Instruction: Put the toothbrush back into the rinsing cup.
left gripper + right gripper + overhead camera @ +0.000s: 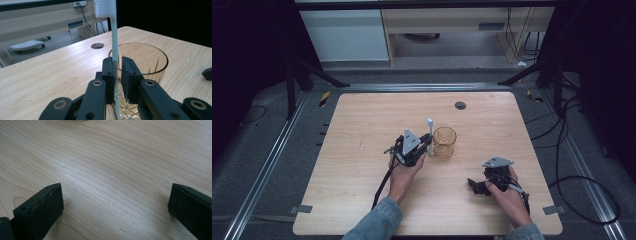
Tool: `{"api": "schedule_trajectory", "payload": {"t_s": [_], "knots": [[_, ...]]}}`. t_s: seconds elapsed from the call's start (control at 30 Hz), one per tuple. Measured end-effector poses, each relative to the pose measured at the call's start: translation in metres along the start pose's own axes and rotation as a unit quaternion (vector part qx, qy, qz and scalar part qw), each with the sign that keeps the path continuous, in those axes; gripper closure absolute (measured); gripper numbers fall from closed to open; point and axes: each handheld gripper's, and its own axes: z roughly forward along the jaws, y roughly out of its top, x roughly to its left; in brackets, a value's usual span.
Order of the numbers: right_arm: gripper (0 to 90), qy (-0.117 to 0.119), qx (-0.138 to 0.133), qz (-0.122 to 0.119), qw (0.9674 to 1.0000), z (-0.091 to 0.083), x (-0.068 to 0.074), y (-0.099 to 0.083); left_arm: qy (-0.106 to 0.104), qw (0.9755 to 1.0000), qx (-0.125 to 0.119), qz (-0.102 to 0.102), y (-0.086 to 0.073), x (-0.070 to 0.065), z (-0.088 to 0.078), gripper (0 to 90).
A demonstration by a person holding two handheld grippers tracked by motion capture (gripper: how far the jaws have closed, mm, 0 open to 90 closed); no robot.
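High view, left gripper (426, 144): it is gripping a white toothbrush (430, 131) by the handle, bristle head up, just beside the amber glass (444, 142) near the middle of the table (362, 150).
High view, right gripper (477, 186): it is resting low over the wood near the front right, well apart from the glass, with nothing between its jaws.
High view, risk: the toothbrush is standing next to the glass and seems not yet inside it; if the hand is lowering from here, the handle end may be striking the rim and tipping the glass.

Left gripper view, grip: the pads (110, 75) are pinching the pale handle of the toothbrush (114, 45) at mid-length, the jaws nearly shut on it; the handle is lying against the left pad, and whether the right pad is touching it cannot be told.
Left gripper view, glass (150, 60): it is standing upright directly behind the jaws, open mouth up, empty as far as can be seen.
Left gripper view, risk: such a thin, smooth handle may be pivoting or sliding in the pinch, so the lower end could be missing the mouth; the jaws themselves are sitting close to the rim and may be knocking it.

Right gripper view, jaws: they are standing wide open over bare wood.
Right gripper view, risk: this hand is not steadying the glass, so any bump is going unchecked.
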Motion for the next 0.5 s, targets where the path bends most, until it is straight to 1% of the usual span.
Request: {"api": "schedule_trajectory", "payload": {"t_s": [0.3,0.47,0.5], "knots": [[0.4,0.0,0.0,0.0,1.0,0.0,0.0,0.0,-0.001,1.0,0.004,0.001,-0.0004,-0.0002,-0.0004,79.7],[0.4,0.0,0.0,-0.001,1.0,0.0,-0.0001,0.0,-0.001,1.0,0.01,0.001,-0.0001,-0.0004,-0.002,78.2],[0.4,0.0,0.0,-0.001,1.0,0.0,0.0,0.0,-0.003,0.9999,0.013,0.003,0.0004,-0.0009,-0.0028,77.9]]}}
